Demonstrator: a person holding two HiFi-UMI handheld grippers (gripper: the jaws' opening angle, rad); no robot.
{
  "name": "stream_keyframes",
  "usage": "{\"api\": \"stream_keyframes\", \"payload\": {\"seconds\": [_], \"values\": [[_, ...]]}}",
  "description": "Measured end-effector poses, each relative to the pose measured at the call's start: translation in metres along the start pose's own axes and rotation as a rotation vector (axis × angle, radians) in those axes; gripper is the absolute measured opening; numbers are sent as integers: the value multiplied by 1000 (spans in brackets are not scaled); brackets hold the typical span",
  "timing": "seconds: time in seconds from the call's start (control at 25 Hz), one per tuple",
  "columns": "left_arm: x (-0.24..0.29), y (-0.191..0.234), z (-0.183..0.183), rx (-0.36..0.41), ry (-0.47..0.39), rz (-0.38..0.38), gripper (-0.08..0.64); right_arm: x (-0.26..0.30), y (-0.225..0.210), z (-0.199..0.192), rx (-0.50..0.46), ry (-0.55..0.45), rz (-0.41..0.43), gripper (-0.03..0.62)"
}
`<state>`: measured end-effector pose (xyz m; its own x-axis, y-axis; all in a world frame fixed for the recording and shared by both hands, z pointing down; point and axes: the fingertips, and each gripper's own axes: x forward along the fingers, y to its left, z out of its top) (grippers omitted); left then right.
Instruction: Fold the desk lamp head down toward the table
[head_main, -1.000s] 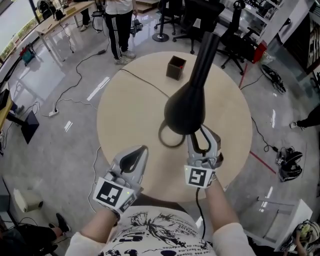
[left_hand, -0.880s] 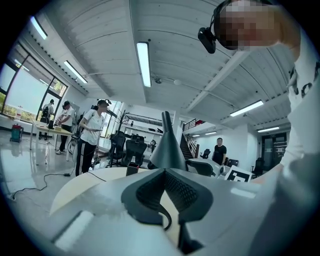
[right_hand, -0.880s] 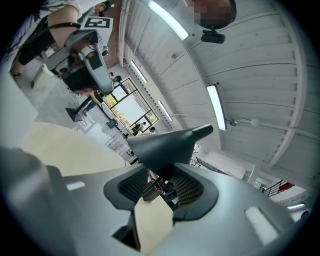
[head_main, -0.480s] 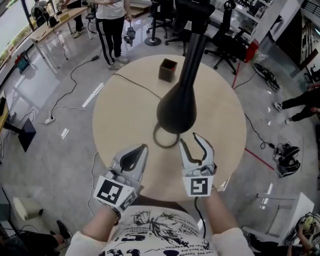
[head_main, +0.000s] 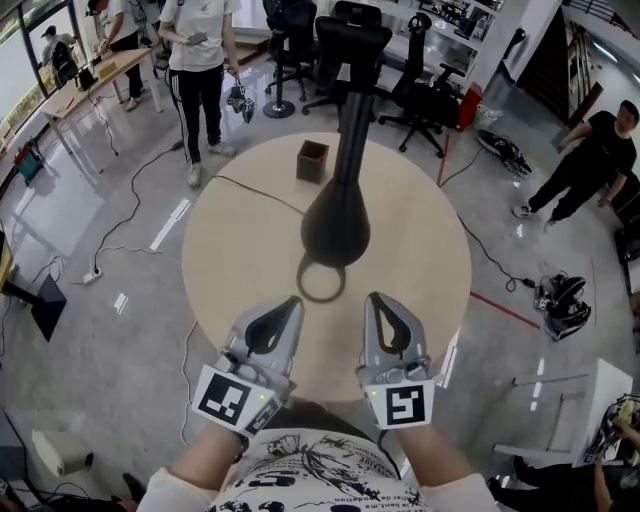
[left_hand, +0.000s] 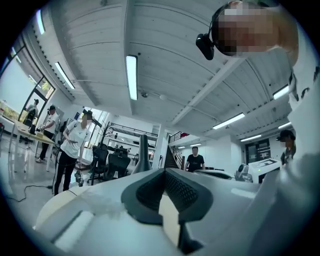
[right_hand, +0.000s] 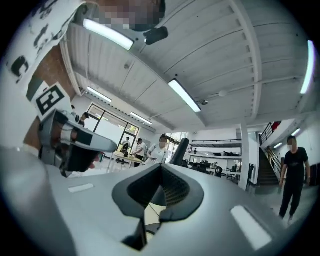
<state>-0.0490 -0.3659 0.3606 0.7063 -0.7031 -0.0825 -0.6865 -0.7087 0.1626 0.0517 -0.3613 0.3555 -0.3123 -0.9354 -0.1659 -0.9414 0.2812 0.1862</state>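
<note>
Right claw (head_main: 379, 300) is clenched and empty, its jaws meeting at the tips. A second ago it stood released with its jaws at the lamp's bulbous lower body. It has since drawn back toward the near edge of the desk (head_main: 420, 270). Left claw (head_main: 290, 300) is likewise clenched on nothing, beside the right one, much as before.

Lamp (head_main: 335, 225) is unchanged in posture. It stands upright near the middle of the desk, apart from both claws. Its stem tapers upward and its ring base (head_main: 301, 283) lies flat on the top. The head is not yet folded down.

Count: two claws, one lamp, one round desk, one box, one cable.

Box (head_main: 312, 160) is small, brown and open-topped. It sits on the far side of the desk, just left of the lamp's stem. Its inside is dark, so the contents cannot be told. Cable (head_main: 255, 193) runs across the far left of the desk.
</note>
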Motion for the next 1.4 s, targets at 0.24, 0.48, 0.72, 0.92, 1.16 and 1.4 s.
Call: {"api": "stream_keyframes", "payload": {"seconds": [0.24, 0.48, 0.72, 0.92, 1.16, 1.4], "values": [[-23, -23, -5, 8, -12, -51, 5, -36, 21, 7, 40, 69, -9, 9], [-46, -55, -26, 7, 9, -17, 5, -75, 27, 8, 54, 81, 28, 9], [-68, -119, -33, 30, -29, 65, 5, -139, 12, 6, 59, 82, 108, 9], [-94, -193, -52, 35, -58, 156, 5, -212, 6, 10, 68, 68, 223, 8], [-141, -276, -75, 11, -59, 260, 5, -303, -2, 9, 70, 102, 311, 8], [-181, -324, -63, 28, -79, 284, 5, -354, 13, 32, 77, 84, 350, 8]]}}
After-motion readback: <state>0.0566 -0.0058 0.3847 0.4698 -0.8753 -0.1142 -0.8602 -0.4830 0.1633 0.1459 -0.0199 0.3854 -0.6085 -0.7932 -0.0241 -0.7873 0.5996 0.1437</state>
